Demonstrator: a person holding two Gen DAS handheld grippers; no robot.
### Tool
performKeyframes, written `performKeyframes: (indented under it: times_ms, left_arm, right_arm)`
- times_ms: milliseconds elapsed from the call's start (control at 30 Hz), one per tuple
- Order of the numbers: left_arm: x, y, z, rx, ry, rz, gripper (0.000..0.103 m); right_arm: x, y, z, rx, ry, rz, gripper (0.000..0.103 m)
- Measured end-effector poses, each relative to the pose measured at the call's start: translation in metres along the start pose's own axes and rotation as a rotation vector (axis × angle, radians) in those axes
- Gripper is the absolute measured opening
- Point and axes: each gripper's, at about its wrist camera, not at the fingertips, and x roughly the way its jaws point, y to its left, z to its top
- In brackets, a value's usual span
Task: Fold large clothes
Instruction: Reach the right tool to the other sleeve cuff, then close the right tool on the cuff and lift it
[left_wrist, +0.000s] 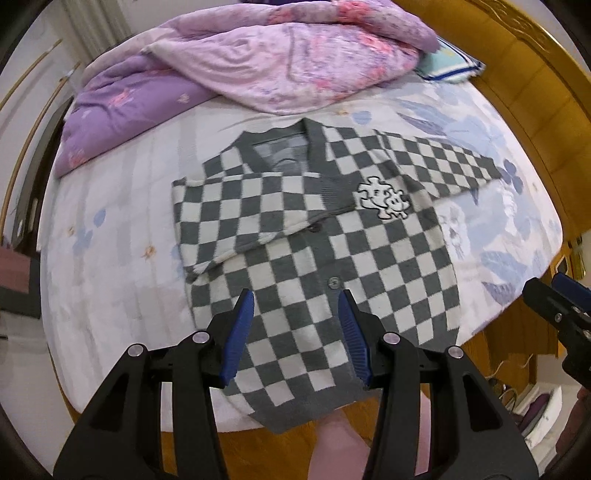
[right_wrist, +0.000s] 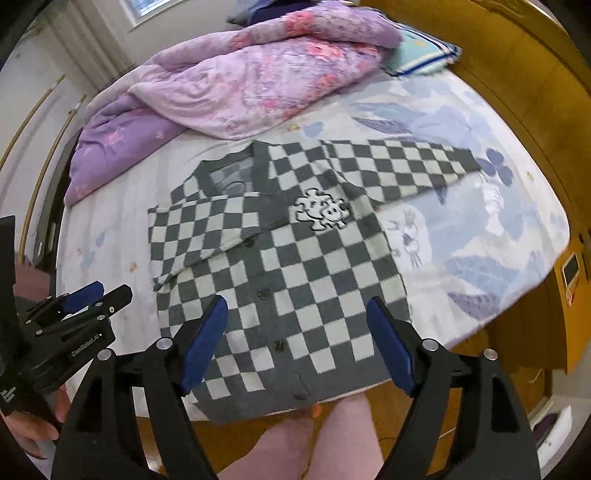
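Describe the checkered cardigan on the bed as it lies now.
The checkered cardigan is a grey-and-white knit, lying front-up and buttoned on the floral bedsheet. A white cartoon patch sits on its chest. One sleeve is folded across the front; the other still stretches out sideways. Its hem hangs slightly over the bed edge. Neither hand-held gripper touches it.

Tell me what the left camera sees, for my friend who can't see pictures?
A grey-and-white checkered cardigan lies on a bed, one sleeve folded across its chest. The open left tool hovers over its hem; a purple quilt is bunched behind.
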Motion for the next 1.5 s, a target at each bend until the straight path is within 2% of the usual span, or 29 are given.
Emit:
performKeyframes:
  times_ms: [167,400,500,633,700,767,933,1100,1233,1367,1500]
  left_arm:
    - [0.004,-0.032,0.011,0.071,-0.008,-0.006,0.051]
    - [0.026,-0.087,0.038,0.111,0.018,-0.001,0.051]
    - [0.040,-0.116,0.053,0.127,0.042,0.028,0.056]
    - [0.061,-0.153,0.076,0.151,0.068,0.055,0.056]
    - [0.074,-0.169,0.092,0.130,0.089,0.086,0.056]
    - [0.087,-0.179,0.105,0.100,0.107,0.082,0.056]
    - [0.133,-0.207,0.144,0.065,0.153,0.110,0.056]
    - [0.175,-0.213,0.174,0.011,0.195,0.061,0.056]
    - [0.207,-0.211,0.192,-0.012,0.222,0.037,0.056]
    - [0.237,-0.206,0.207,-0.033,0.221,0.065,0.056]
    - [0.270,-0.198,0.218,-0.051,0.250,0.087,0.056]
  right_arm:
    - [0.005,-0.032,0.001,0.057,0.011,-0.013,0.080]
    - [0.020,-0.094,0.017,0.105,0.033,-0.022,0.082]
    - [0.033,-0.130,0.035,0.136,0.056,0.010,0.082]
    - [0.056,-0.184,0.068,0.154,0.090,0.037,0.082]
    - [0.072,-0.209,0.084,0.158,0.113,0.045,0.082]
    - [0.093,-0.238,0.103,0.170,0.149,0.050,0.082]
    - [0.139,-0.298,0.143,0.208,0.169,0.055,0.082]
    - [0.201,-0.359,0.179,0.299,0.177,0.058,0.082]
    - [0.267,-0.414,0.205,0.441,0.208,0.068,0.082]
    - [0.315,-0.457,0.225,0.565,0.219,0.054,0.082]
    - [0.340,-0.483,0.238,0.638,0.199,0.025,0.082]
